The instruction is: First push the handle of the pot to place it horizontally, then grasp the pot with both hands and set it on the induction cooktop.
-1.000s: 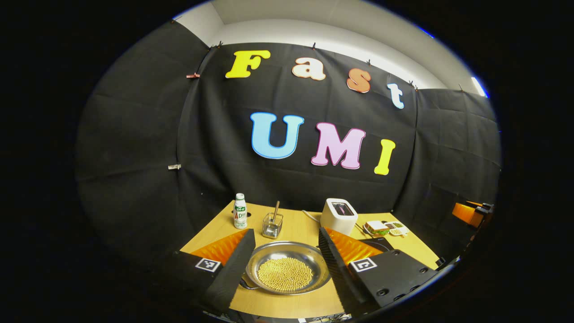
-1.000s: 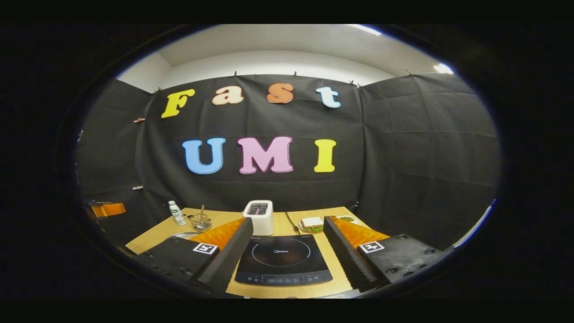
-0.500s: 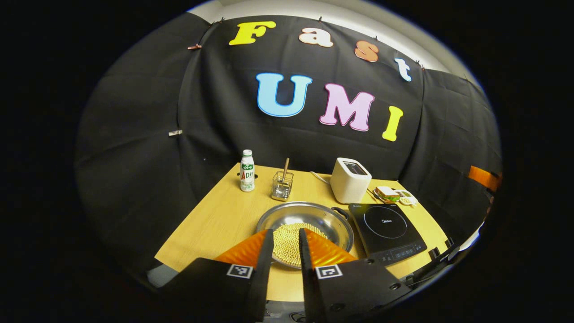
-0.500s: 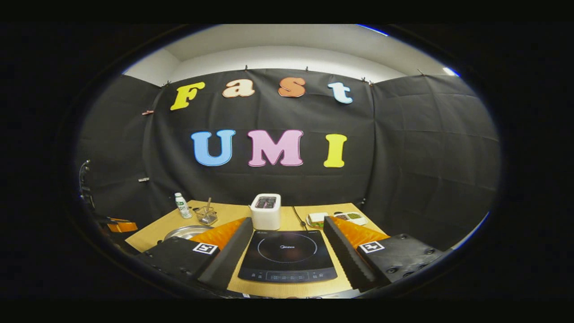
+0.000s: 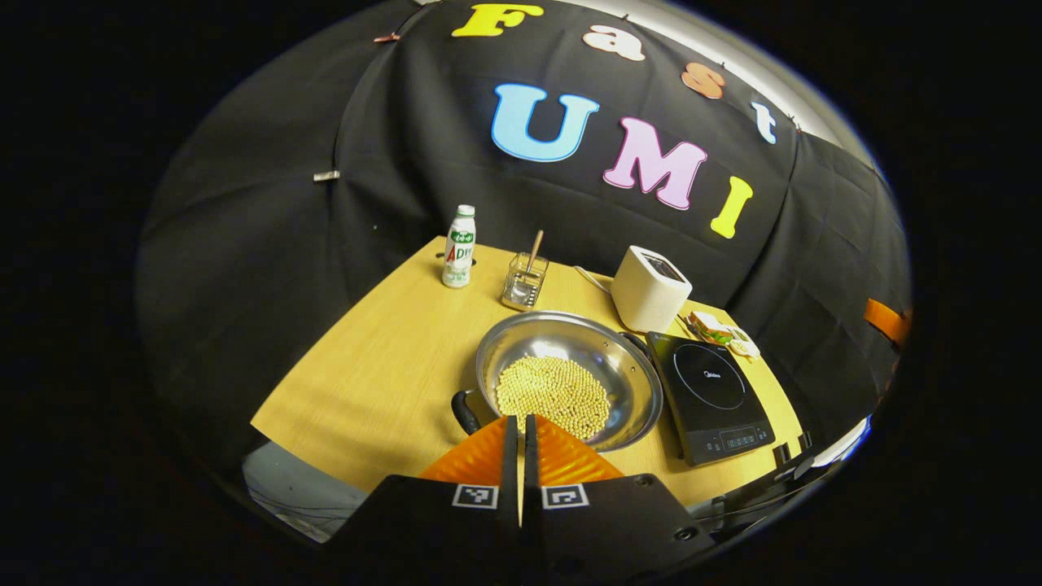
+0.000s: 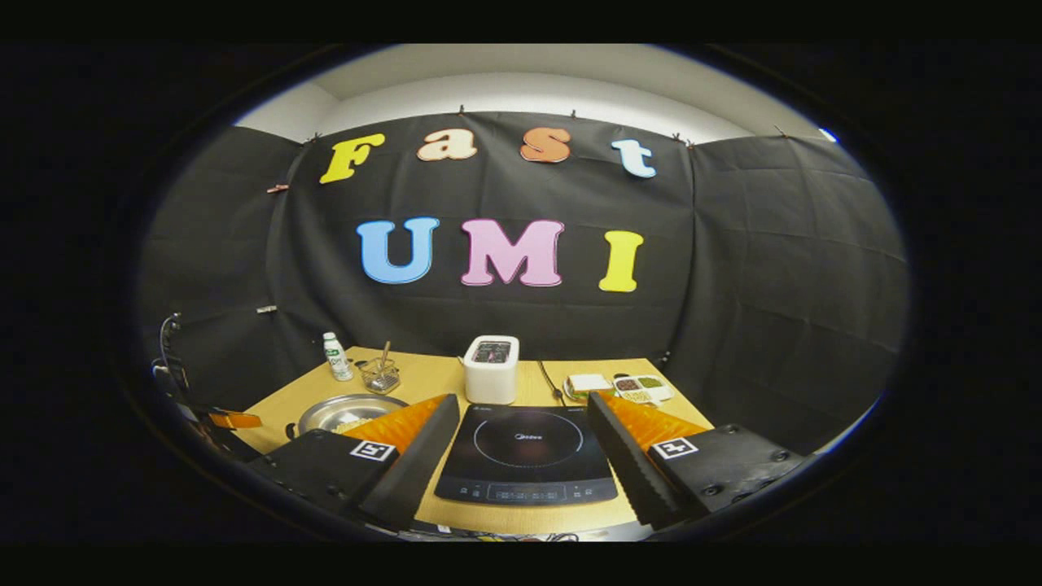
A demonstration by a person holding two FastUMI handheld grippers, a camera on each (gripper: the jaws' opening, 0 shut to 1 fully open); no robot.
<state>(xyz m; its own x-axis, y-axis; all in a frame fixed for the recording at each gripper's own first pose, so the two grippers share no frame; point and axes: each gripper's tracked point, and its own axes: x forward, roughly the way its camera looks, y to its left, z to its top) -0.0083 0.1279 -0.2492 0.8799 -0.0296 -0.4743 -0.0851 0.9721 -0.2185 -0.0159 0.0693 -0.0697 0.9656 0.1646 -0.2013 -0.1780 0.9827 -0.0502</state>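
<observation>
Left gripper (image 5: 521, 423) jaws have gone from wide to nearly closed, now above the pot (image 5: 570, 378) near its handle (image 5: 466, 411): set to push it. Pot sits on the worktop (image 5: 383, 374) beside the induction cooktop (image 6: 525, 456). Right gripper (image 6: 521, 443) jaws stay wide.

— Bright enough in here?
— Overhead, yes. Ceiling strips glow at the top right of the right gripper view, and the pale wall above the cloth is almost blown out. The cloth itself swallows the light.
— Any glare?
— The steel pot (image 5: 570, 374) catches a soft sheen along its rim, and the induction cooktop (image 6: 527, 456) mirrors a faint grey. The worktop (image 5: 383, 358) is evenly lit, with short, soft shadows beside things.
— Sharp?
— Crisp in the middle. Toward the edges the fisheye bends straight lines, and a thin blue fringe appears.
</observation>
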